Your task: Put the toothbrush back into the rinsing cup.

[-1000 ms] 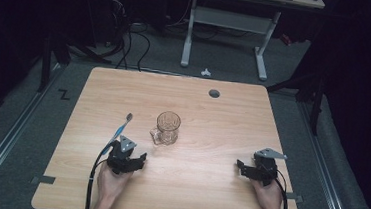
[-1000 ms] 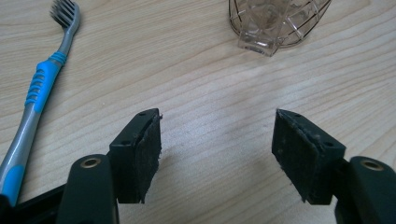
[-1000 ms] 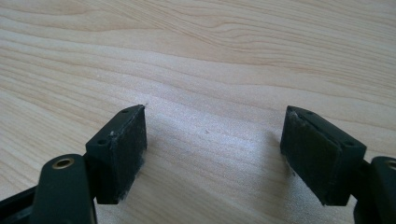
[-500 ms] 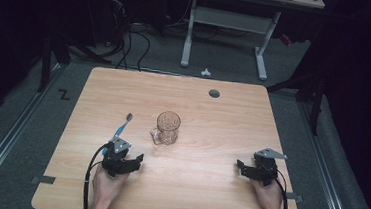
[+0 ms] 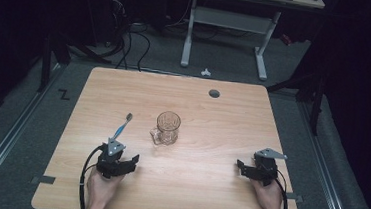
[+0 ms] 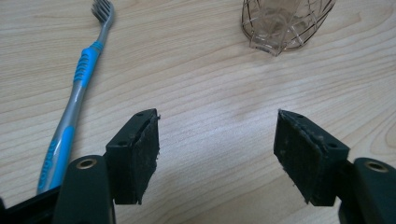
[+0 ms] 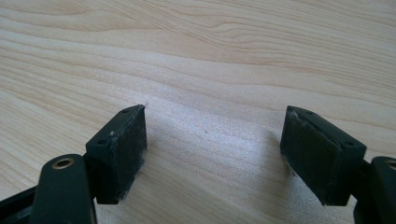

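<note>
A blue and grey toothbrush [image 5: 122, 125] lies on the wooden table [image 5: 212, 121], bristles pointing to the far side. A clear glass mug [image 5: 167, 127] stands upright near the table's middle, just right of the brush. My left gripper [image 5: 119, 158] rests near the front edge, right behind the brush's handle end. In the left gripper view my left gripper [image 6: 217, 116] is open over bare wood, the toothbrush [image 6: 77, 91] lies outside its left jaw, and the mug [image 6: 282, 23] is ahead to the right. My right gripper [image 5: 254, 168] [image 7: 215, 112] is open over bare wood at the front right.
A round cable hole [image 5: 214, 93] sits near the table's far edge. Beyond the table stand a white desk frame [image 5: 227, 25] and cables on the grey floor [image 5: 128, 40]. Tape marks [image 5: 43, 179] are stuck at the near corners.
My left gripper has drawn back slightly toward the near left. The right gripper, the toothbrush and the mug have stayed where they were.
</note>
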Available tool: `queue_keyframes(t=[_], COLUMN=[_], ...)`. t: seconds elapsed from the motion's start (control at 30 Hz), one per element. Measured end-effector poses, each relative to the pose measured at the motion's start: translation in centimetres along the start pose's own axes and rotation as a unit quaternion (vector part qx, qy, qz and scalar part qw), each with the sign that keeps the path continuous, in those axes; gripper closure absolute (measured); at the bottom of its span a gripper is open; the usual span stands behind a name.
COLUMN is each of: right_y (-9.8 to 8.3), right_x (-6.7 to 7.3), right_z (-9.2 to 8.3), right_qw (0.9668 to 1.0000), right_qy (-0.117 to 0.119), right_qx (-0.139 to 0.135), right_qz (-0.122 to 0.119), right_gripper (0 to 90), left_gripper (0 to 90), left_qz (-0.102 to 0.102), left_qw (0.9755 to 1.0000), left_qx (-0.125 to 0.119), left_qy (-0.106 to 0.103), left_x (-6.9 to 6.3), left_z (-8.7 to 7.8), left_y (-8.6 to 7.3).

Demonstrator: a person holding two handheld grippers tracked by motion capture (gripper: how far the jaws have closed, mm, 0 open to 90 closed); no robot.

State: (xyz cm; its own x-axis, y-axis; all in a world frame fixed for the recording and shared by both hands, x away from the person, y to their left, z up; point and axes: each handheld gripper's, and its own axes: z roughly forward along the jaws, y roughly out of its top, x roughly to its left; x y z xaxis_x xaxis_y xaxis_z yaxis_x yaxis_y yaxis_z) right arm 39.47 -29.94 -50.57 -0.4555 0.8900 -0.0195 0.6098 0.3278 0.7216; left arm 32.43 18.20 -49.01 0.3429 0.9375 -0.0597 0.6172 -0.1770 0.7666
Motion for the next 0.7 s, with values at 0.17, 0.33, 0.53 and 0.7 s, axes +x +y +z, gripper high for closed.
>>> queue_keyframes(t=[0.17,0.33,0.53,0.7], right_y=[0.0,0.0,0.0,0.0], right_x=[0.0,0.0,0.0,0.0], right_z=[0.0,0.0,0.0,0.0], right_qw=[1.0000,1.0000,1.0000,1.0000], right_qy=[0.000,0.000,0.000,0.000], right_qx=[0.000,0.000,0.000,0.000], right_qz=[0.000,0.000,0.000,0.000], right_gripper=[22.9,22.9,22.9,22.9], left_gripper=[33.7,34.1,34.2,34.2], left_qz=[0.005,0.012,0.005,-0.001], left_qw=[0.9999,0.9997,0.9996,0.9994], left_qx=[0.012,0.020,0.023,0.019], left_qy=[0.004,0.008,0.018,0.031], left_x=[0.3,0.5,1.3,2.2], left_z=[-0.2,-0.4,-1.1,-2.0], left_y=[0.2,0.3,0.2,0.4])
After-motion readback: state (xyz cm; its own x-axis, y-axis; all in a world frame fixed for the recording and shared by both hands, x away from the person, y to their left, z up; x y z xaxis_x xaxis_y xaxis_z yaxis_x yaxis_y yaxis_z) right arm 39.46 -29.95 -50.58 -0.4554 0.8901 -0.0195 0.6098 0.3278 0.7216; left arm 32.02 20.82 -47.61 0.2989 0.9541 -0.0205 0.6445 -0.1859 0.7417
